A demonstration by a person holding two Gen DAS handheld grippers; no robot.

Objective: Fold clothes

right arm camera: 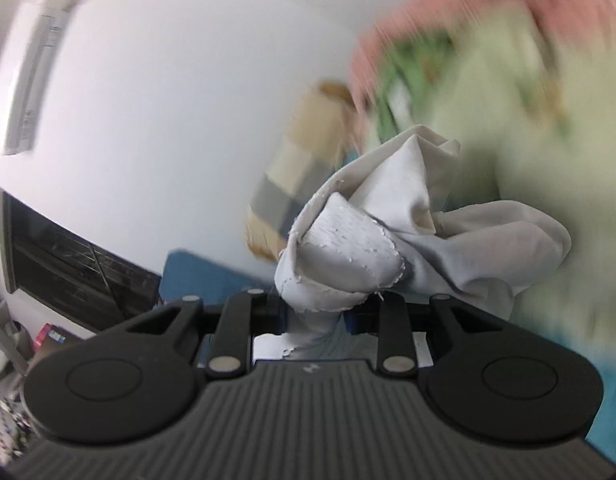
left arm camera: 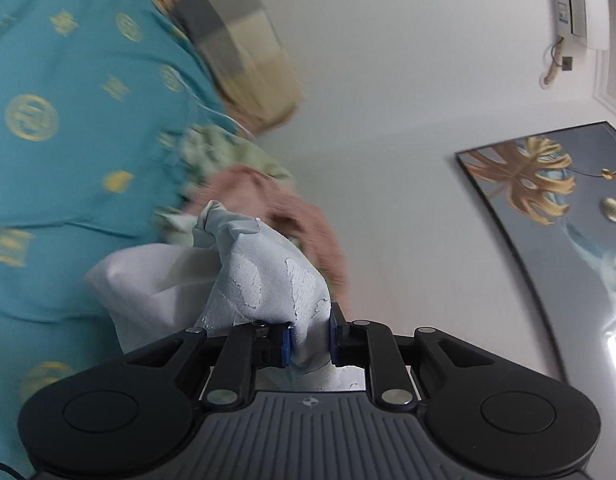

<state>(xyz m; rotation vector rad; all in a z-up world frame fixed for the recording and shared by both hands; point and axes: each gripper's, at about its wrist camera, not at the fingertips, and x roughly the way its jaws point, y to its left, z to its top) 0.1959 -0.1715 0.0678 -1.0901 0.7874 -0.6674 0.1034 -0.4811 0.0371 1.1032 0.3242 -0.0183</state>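
Observation:
A pale grey-white garment (left arm camera: 263, 280) with a flaking white print is bunched between the blue pads (left arm camera: 285, 342) of my left gripper (left arm camera: 310, 340), which is shut on it and tilted up toward the wall. In the right wrist view the same pale garment (right arm camera: 372, 236) bulges out of my right gripper (right arm camera: 328, 308), which is shut on it; its fingertips are hidden by the cloth. Both views are blurred by motion.
A teal bedspread (left arm camera: 67, 120) with gold emblems fills the left. Pink (left arm camera: 291, 208) and green floral clothes (left arm camera: 211, 152) lie heaped on it, with a checked pillow (left arm camera: 235, 40) behind. A framed leaf picture (left arm camera: 548, 208) and an air conditioner (left arm camera: 580, 0) hang on the white wall.

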